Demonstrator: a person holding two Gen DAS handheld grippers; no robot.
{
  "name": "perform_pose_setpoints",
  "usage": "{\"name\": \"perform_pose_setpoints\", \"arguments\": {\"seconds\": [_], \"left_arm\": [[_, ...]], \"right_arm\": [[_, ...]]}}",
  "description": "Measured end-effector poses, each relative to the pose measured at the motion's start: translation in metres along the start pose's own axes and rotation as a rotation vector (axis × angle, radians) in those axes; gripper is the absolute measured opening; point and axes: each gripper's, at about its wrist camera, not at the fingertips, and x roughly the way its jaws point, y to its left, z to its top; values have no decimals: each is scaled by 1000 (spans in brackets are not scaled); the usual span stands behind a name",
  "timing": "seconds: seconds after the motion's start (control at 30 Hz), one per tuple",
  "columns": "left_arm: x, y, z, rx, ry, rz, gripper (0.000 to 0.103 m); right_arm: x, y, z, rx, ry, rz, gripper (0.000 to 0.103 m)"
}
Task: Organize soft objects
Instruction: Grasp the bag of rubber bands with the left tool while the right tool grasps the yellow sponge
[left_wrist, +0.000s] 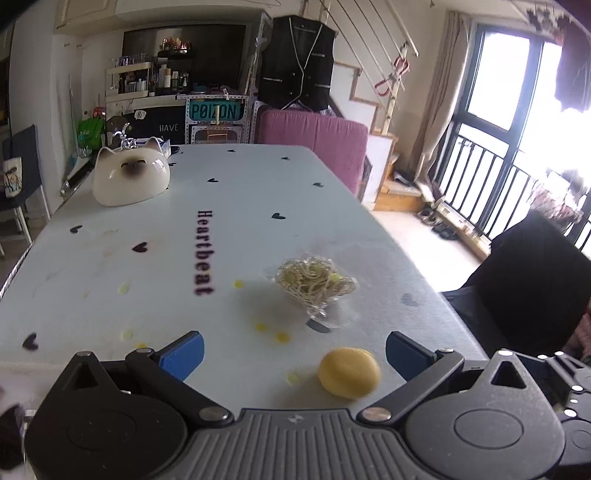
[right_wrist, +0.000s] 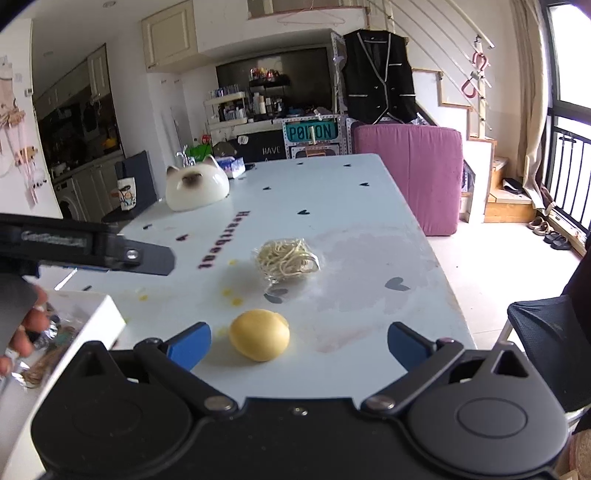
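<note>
Your right hand-held gripper (right_wrist: 299, 345) gapes wide, empty; the yellow foam ball (right_wrist: 259, 335) sits between its fingers, nearer the left one; looks light, squashy; pinch its middle gently; left hand-held gripper (left_wrist: 294, 350) likewise open, empty.

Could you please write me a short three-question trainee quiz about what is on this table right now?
1. True or false: the right claw is shut on the round yellow soft ball.
2. Which lies farther from both claws: the yellow ball, or the clear plastic bag of pale rubber bands?
3. Multiple choice: the white glossy cat-head figure stands on the pale tablecloth printed with hearts at (A) the near right corner, (B) the far left side, (C) inside the white box.

Key: 1 false, both it and the left claw are open and empty; 2 the bag; 3 B.
</note>
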Motion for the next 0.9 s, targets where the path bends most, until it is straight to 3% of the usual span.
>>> {"name": "perform_pose_setpoints", "arguments": {"seconds": [0.13,0.27,0.37,0.5,0.57,0.77,0.9], "left_arm": [[32,-1,9,1,13,20,103],[61,3,17,-96,52,-36,103],[81,4,21,-184,87,-97,103],[107,-2,23,-225,141,-128,103],[118,-3,25,-233,171,-134,103],[146,-2,38,-262,255,-122,103],[162,0,48,-315,280,-106,103]], "right_arm": [[23,-1,-1,-9,20,48,95],[48,6,-3,-17,57,106,84],[58,13,-6,-43,64,136,82],[69,18,-8,-65,52,166,77],[74,17,-8,-63,47,176,67],[82,17,-17,-111,42,184,65],[87,19,-20,-118,46,165,56]]}}
